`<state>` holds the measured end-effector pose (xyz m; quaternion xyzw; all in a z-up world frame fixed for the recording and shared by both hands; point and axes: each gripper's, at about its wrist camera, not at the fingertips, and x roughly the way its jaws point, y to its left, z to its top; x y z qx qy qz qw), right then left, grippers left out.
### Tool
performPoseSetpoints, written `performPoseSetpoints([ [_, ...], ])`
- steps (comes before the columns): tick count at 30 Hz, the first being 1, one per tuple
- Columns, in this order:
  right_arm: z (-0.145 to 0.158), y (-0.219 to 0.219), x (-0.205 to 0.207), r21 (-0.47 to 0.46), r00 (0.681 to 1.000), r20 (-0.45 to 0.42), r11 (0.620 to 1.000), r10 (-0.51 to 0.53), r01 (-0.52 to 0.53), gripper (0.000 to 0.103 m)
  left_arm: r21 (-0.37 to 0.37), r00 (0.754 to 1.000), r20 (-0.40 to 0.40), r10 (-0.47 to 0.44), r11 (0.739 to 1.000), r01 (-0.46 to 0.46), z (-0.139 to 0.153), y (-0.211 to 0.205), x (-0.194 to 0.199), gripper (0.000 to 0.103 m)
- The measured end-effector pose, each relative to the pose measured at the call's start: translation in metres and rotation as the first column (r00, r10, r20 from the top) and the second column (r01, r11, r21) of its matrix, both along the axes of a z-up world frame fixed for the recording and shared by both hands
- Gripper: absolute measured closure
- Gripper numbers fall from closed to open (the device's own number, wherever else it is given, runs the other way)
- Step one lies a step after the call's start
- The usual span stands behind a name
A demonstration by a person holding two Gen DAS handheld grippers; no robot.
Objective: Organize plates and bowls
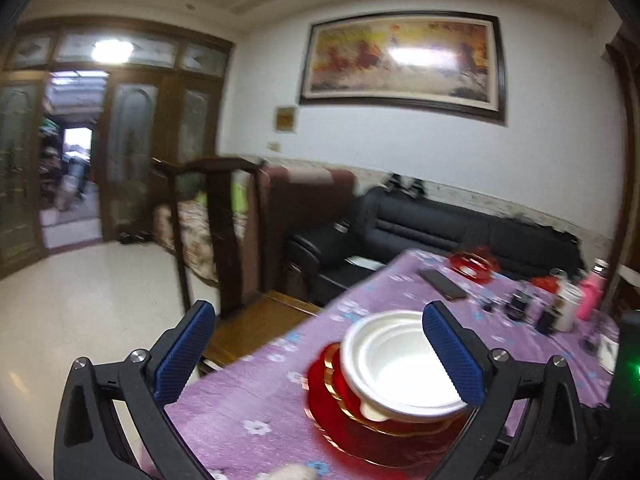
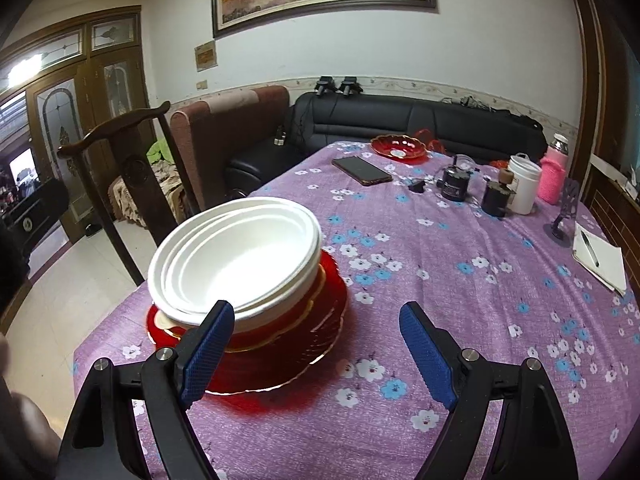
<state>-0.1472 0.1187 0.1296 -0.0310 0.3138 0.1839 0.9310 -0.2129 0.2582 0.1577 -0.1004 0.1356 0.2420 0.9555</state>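
A stack of white bowls (image 2: 236, 260) sits on red glass plates (image 2: 288, 344) near the table's near-left corner; the stack also shows in the left wrist view, white bowls (image 1: 396, 364) on red plates (image 1: 356, 432). A separate red glass dish (image 2: 398, 147) stands at the far end, also in the left wrist view (image 1: 474, 266). My left gripper (image 1: 318, 352) is open and empty, left of the stack, partly over the table edge. My right gripper (image 2: 316, 344) is open and empty, just in front of and right of the stack; its left finger overlaps the bowls' rim in view.
The purple flowered tablecloth (image 2: 440, 280) carries a phone (image 2: 362, 170), dark jars (image 2: 456, 186), a white cup (image 2: 524, 190), a pink bottle (image 2: 554, 174) and a notebook with pen (image 2: 598, 262). A wooden chair (image 2: 120, 184) stands at the table's left; a black sofa (image 2: 420, 120) lies behind.
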Motion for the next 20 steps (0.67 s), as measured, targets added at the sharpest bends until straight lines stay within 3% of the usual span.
performPoseSetpoints([
  [3,0.002,0.005,0.0,-0.008,1.0,0.006,1.0,0.018,-0.018,0.015,-0.078,0.99,-0.085,-0.114,0.991,0.108,-0.003,0.007,0.02,0.0],
  [7,0.007,0.009,0.001,-0.014,0.999,0.014,0.999,0.035,-0.035,0.015,-0.125,0.975,-0.161,-0.154,0.983,0.134,-0.007,0.009,0.038,0.0],
  [11,0.009,0.01,0.0,-0.006,0.998,0.016,0.999,0.053,-0.053,0.015,-0.115,0.967,-0.209,-0.147,0.985,0.125,-0.009,0.007,0.046,0.0],
  [20,0.009,-0.007,0.0,0.066,0.997,-0.004,0.995,0.076,-0.076,0.015,-0.063,0.968,-0.233,-0.091,0.995,0.078,-0.003,-0.007,0.041,0.0],
])
